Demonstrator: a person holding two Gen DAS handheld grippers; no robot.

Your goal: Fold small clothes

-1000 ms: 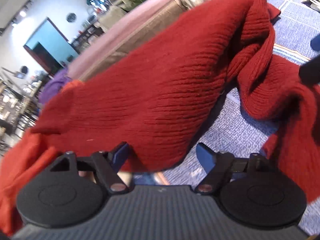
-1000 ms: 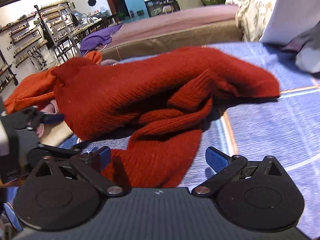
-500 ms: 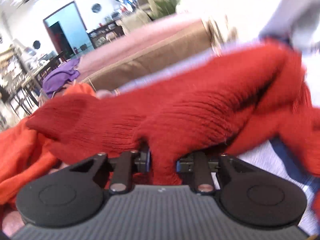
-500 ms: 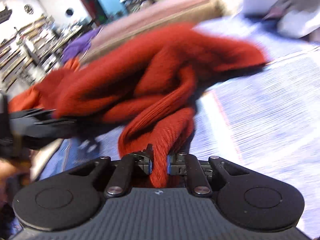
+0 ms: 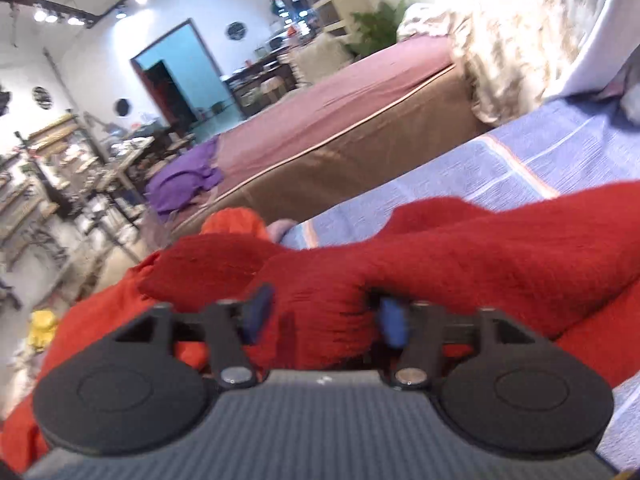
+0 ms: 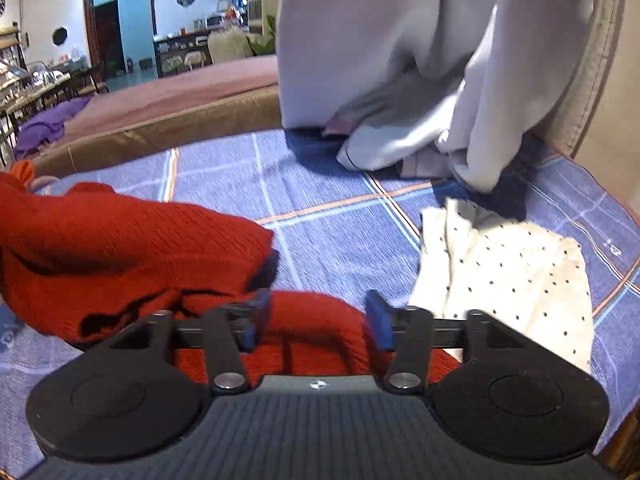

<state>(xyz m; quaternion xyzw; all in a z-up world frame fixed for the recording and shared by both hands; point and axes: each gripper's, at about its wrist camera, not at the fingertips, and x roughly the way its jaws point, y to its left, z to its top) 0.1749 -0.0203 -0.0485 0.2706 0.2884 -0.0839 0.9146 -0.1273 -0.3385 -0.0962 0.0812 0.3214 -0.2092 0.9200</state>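
Observation:
A red ribbed knit sweater (image 5: 480, 252) lies bunched on a blue checked bedspread (image 5: 460, 168). In the left wrist view my left gripper (image 5: 324, 312) has its jaws opening, and a hump of the red knit sits between the blue pads without being pinched. In the right wrist view the sweater (image 6: 120, 248) stretches off to the left. My right gripper (image 6: 318, 312) also has its jaws opening, spread wide over a fold of the knit. The fabric under both grippers is hidden.
An orange garment (image 5: 100, 320) lies left of the sweater. A white dotted cloth (image 6: 508, 272) lies on the bedspread (image 6: 328, 232) to the right, and pale grey garments (image 6: 400, 80) hang behind it. A brown and pink bed (image 5: 340, 120) with a purple cloth (image 5: 180, 184) stands beyond.
Both grippers closed on the red knit half a second ago and now stand apart again. The left gripper has risen; the right has swung right, bringing the dotted cloth into view.

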